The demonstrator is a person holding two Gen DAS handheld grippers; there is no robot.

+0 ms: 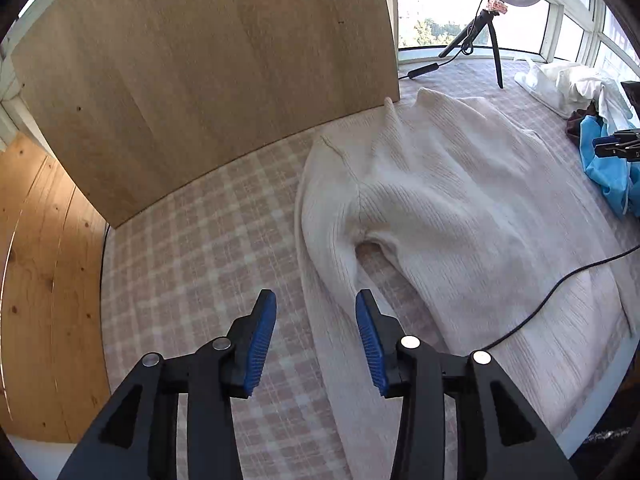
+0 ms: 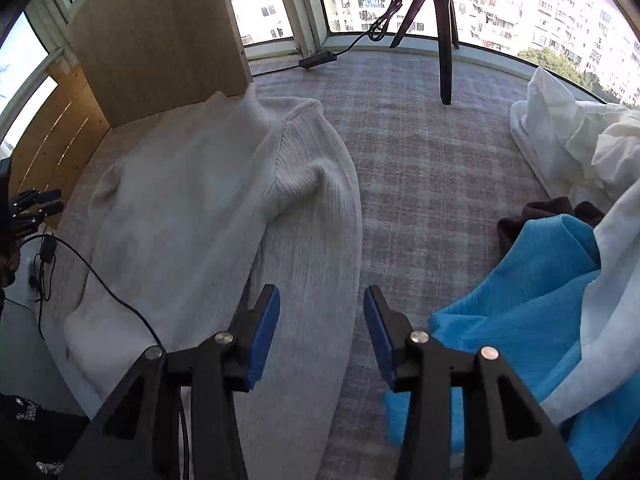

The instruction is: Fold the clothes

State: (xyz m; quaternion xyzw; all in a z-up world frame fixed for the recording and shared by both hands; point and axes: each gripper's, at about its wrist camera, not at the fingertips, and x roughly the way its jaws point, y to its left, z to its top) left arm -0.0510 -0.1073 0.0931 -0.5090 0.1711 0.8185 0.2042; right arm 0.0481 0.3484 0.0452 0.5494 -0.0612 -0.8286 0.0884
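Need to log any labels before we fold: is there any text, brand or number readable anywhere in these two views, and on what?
None can be read.
White sweater: no tag or print shows.
Blue garment: no label shows.
Left gripper and right gripper: no markings.
Small device on the tripod: marks too small and blurred.
Buildings outside the window: signs too blurred.
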